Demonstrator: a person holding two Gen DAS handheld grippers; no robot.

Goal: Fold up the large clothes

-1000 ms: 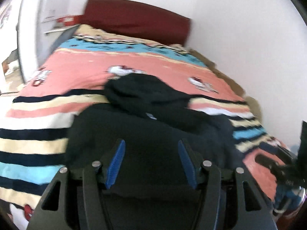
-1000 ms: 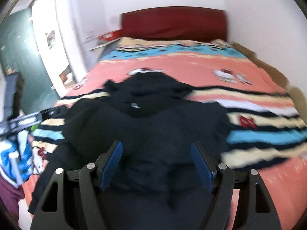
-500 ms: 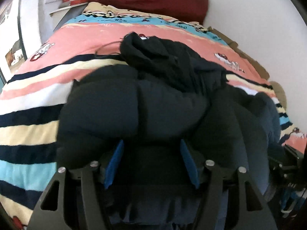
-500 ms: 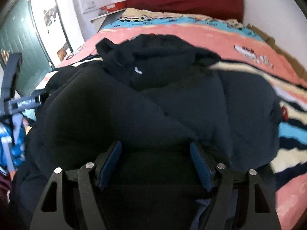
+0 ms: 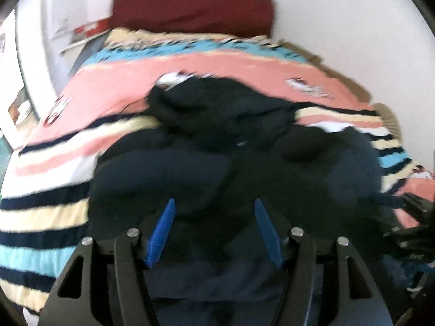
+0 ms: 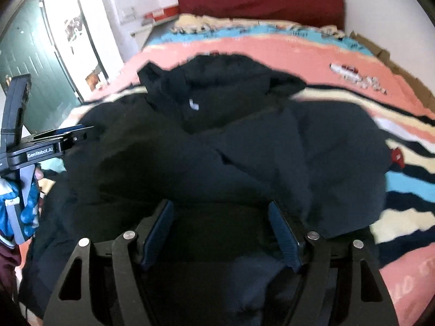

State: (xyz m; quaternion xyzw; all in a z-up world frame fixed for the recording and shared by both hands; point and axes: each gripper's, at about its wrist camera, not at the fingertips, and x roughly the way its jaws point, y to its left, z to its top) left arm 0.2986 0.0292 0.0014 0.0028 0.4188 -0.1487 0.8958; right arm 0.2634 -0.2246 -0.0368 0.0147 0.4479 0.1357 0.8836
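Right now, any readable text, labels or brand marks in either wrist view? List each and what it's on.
"GenRobot.AI": white lettering on the side of the left gripper, seen at the left edge of the right wrist view.
Large pale letters on the pink part of the bedspread, bottom right: cut off and blurred, not readable.
Small white tag inside the collar of the black jacket: too small to read.
Red box by the headboard: no print can be made out.

- Left wrist view: close over the foot edge of the bed, tilted down, facing the dark red headboard past its own fingers.
- Right wrist view: same edge, same facing, with the left gripper at its left border.
- Shared: black jacket, striped cover, headboard.
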